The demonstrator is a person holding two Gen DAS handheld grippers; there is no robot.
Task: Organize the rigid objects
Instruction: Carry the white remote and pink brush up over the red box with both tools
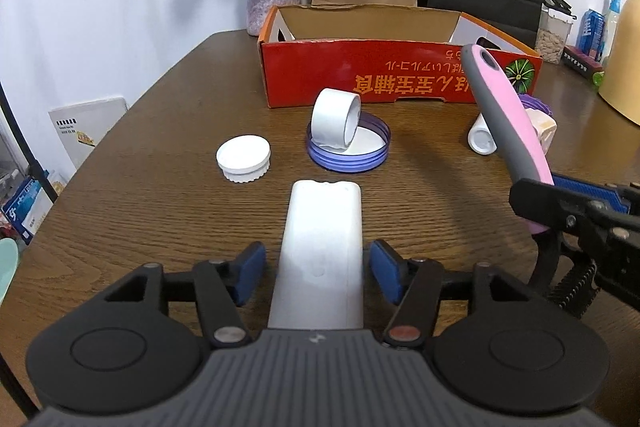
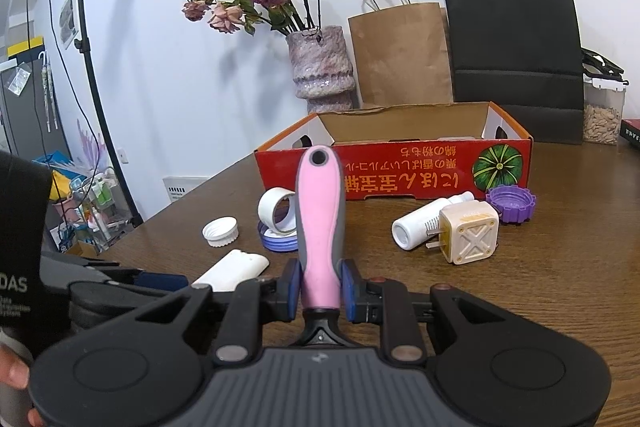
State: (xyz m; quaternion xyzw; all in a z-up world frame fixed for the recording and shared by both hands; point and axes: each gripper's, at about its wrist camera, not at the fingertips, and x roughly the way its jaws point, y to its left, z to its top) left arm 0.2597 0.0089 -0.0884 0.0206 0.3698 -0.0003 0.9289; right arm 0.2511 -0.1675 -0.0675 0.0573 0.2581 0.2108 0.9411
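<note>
Left wrist view: a white remote [image 1: 320, 251] is seen lying on the tabletop [image 1: 160, 195] between the parted pads of the left gripper [image 1: 316, 269], untouched. A pink-handled brush [image 2: 320, 227] is clamped upright by the right gripper [image 2: 320, 289].

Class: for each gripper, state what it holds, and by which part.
Right gripper: pink-and-grey tool handle, clamped near its base. Left gripper: nothing; open pads flank the white oblong plastic case.

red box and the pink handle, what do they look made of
Red box: printed cardboard, judging by the raw brown inside walls and folded flaps. Pink handle: likely moulded plastic with a matte, rubbery-looking grey edge and soft sheen; the exact material is uncertain.
</note>
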